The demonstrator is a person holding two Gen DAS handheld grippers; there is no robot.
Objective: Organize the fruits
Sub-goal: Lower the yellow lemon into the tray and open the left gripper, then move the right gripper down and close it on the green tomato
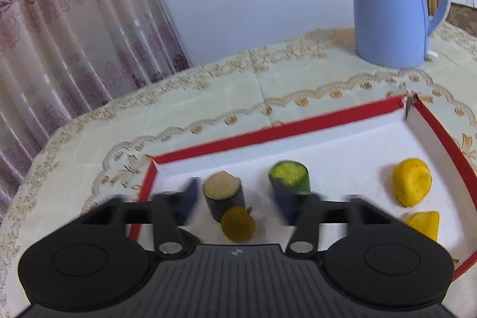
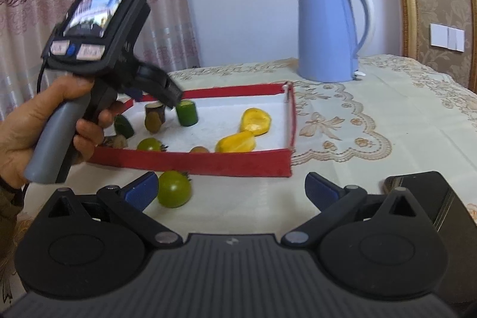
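My left gripper (image 1: 237, 200) hangs open over the left end of the red-rimmed tray (image 1: 268, 128). Between its blue pads (image 1: 189, 198), touching neither, stand a dark cut piece with a pale top (image 1: 222, 188) and a brownish round fruit (image 1: 238, 224). A green cucumber piece (image 1: 289, 176) stands just beyond the right pad. Two yellow pieces (image 1: 411, 185) lie at the tray's right. In the right wrist view my right gripper (image 2: 232, 189) is open above the tablecloth in front of the tray (image 2: 190, 163). A green tomato (image 2: 174, 189) lies on the cloth just inside its left finger.
A blue kettle (image 2: 328, 32) stands behind the tray. A dark phone (image 2: 432, 192) lies at the right. A hand (image 2: 35, 121) holds the left gripper's handle. Another green tomato (image 2: 150, 144) and a small brown fruit (image 2: 199, 150) lie by the tray's near wall. Curtains hang at the left.
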